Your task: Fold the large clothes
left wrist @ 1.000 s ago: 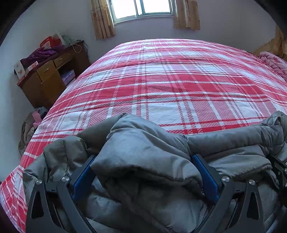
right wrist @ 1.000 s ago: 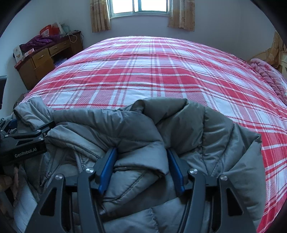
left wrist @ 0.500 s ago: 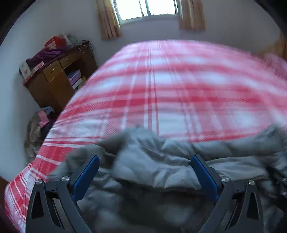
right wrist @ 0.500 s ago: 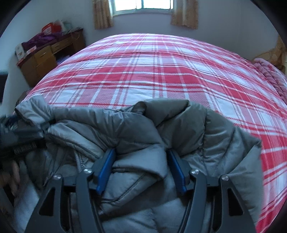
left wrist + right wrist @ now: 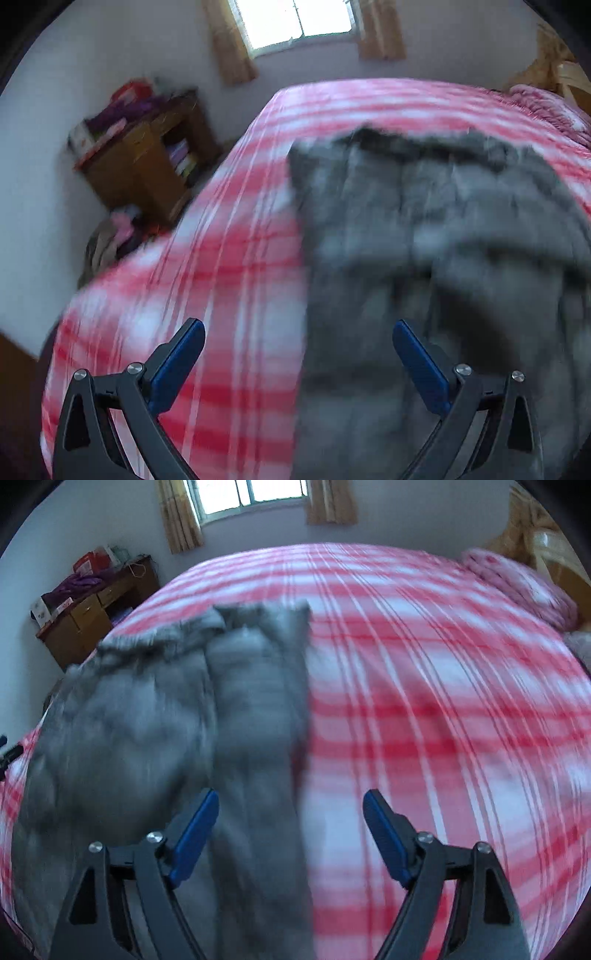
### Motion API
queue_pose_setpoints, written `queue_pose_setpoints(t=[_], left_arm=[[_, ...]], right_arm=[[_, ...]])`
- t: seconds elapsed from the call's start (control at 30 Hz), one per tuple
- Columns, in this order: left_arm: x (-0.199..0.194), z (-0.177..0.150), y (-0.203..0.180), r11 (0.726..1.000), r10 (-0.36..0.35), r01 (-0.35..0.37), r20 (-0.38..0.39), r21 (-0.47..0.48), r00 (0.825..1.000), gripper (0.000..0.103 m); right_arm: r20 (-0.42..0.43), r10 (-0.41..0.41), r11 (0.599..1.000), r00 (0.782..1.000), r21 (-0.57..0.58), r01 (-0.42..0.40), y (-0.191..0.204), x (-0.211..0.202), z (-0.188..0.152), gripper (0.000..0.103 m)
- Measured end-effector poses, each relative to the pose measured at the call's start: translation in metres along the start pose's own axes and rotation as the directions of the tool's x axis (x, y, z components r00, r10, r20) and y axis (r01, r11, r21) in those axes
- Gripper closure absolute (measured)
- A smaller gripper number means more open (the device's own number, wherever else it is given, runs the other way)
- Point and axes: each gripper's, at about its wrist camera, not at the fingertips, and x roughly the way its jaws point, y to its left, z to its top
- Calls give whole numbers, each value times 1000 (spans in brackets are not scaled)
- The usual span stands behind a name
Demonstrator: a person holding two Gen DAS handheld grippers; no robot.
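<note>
A grey padded jacket (image 5: 424,240) lies spread on the red and white plaid bed (image 5: 229,258), blurred by motion. My left gripper (image 5: 298,326) hangs open above the jacket's left edge, its blue pads wide apart and pressing on nothing. In the right wrist view the jacket (image 5: 166,720) fills the left half of the bed (image 5: 424,701). My right gripper (image 5: 291,794) is over the jacket's right edge; its jaws are opening and the pads do not touch the cloth below.
A wooden desk (image 5: 147,166) piled with things stands against the left wall, also seen as the desk (image 5: 88,616). Clothes (image 5: 110,240) lie heaped on the floor beside it. A pink blanket (image 5: 517,583) sits at the bed's far right. A window (image 5: 295,22) is behind.
Both grippers have let go of the bunched jacket and swung apart, left one leftward, right one rightward. The jacket now lies stretched out farther up the bed.
</note>
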Motion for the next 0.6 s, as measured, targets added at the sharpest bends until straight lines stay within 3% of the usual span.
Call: queue_pose_setpoints(t=[0.1, 0.23, 0.43, 0.6], left_arm=[[-21, -56, 19, 999, 18, -20, -28, -48, 999, 1], [-42, -108, 22, 995, -22, 16, -55, -100, 998, 1], [-51, -138, 14, 992, -31, 25, -45, -127, 998, 1], [-60, -152, 4, 989, -85, 80, -34, -122, 996, 2]], right_arm=[[-23, -11, 999, 1000, 33, 12, -14, -26, -49, 20], [-3, -23, 999, 1000, 45, 23, -16, -57, -99, 20], [-9, 14, 998, 1000, 61, -14, -9, -71, -138, 21], [11, 18, 997, 1000, 69, -18, -5, -82, -164, 21]])
